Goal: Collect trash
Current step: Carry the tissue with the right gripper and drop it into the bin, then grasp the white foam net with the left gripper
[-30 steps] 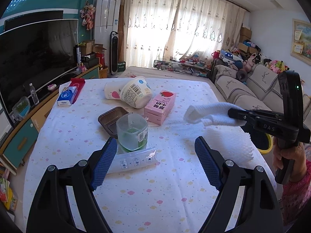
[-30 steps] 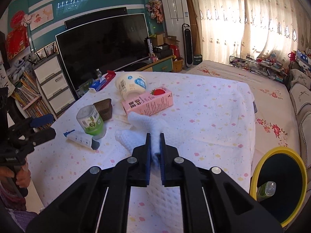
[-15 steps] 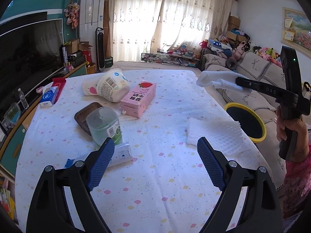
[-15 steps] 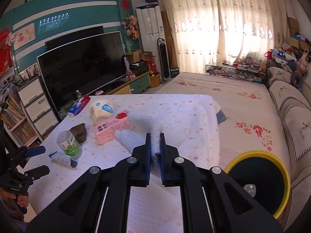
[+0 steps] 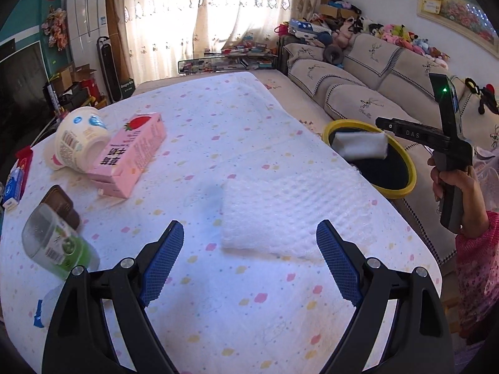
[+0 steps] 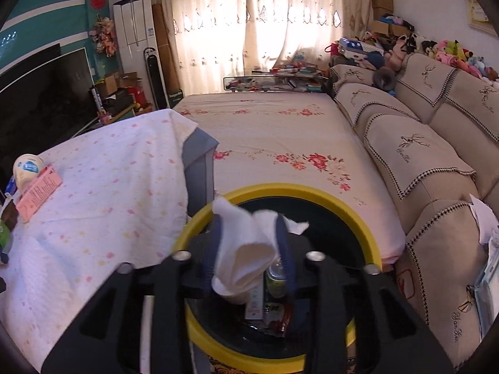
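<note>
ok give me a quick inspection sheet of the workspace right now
surface: table under a white dotted cloth, white foam sheet lying on it
job's things: white foam scrap between the right gripper fingers, over the yellow-rimmed bin; bin already holds a bottle and wrappers
clutter: pink carton, tipped white tub, green-labelled clear cup, brown tray
grippers: left gripper open, empty, above the table; right jaws opening
cables: nothing seen
surroundings: sofa, curtains, television

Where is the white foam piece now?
The white foam piece sits between the right gripper's opening jaws, above the yellow-rimmed bin beside the table.
</note>
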`<state>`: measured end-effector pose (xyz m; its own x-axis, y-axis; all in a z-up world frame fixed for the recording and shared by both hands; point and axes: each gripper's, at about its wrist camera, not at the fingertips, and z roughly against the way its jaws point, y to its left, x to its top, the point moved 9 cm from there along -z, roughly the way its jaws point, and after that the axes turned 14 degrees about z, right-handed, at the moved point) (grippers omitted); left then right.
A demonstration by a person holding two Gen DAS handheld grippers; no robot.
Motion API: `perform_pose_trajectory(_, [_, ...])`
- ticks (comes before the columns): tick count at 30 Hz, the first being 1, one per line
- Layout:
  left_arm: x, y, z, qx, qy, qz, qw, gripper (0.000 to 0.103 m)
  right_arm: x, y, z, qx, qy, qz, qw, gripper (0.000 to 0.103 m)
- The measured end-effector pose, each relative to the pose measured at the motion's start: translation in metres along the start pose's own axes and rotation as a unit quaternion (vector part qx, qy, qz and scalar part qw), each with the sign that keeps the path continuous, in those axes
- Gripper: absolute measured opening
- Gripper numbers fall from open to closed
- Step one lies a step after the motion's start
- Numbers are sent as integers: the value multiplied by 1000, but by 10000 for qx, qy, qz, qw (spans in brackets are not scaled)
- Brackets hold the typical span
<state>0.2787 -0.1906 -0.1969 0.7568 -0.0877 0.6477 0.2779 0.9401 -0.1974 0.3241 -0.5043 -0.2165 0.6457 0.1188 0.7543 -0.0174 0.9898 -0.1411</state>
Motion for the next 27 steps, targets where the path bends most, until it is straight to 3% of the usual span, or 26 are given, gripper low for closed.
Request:
perform_pose_trajectory(6, [5, -15, -36, -73, 385, -87, 9992, 86, -8, -7, -8, -117, -17, -12, 9999, 61])
perform_pose_trajectory(12, [6, 2, -57, 125, 580, 188, 9981, 83, -8, -6, -9, -189, -41, 59, 9998, 64])
perform_pose_trajectory(14, [4, 3, -60, 76, 661, 210, 9976, 73, -10, -8, -10, -166, -34, 27, 9999, 64])
perform_pose_trajectory(18, [4, 0, -62, 48, 700, 169, 9974, 65, -12, -5, -11, -109, -28, -7, 9999, 65])
perform_pose_trajectory(21, [5, -5, -59, 191, 597, 6, 9980, 57, -12, -4, -10, -75, -36, -20, 10000, 64])
perform_pose_trajectory(23, [6, -9, -57, 362, 476, -169, 9981, 44, -12, -4, -8, -69, -51, -32, 10000, 65])
perform_pose_trajectory(27, [6, -14, -50, 586, 322, -360, 9971, 30, -11, -6, -2, -71, -108, -73, 9999, 64])
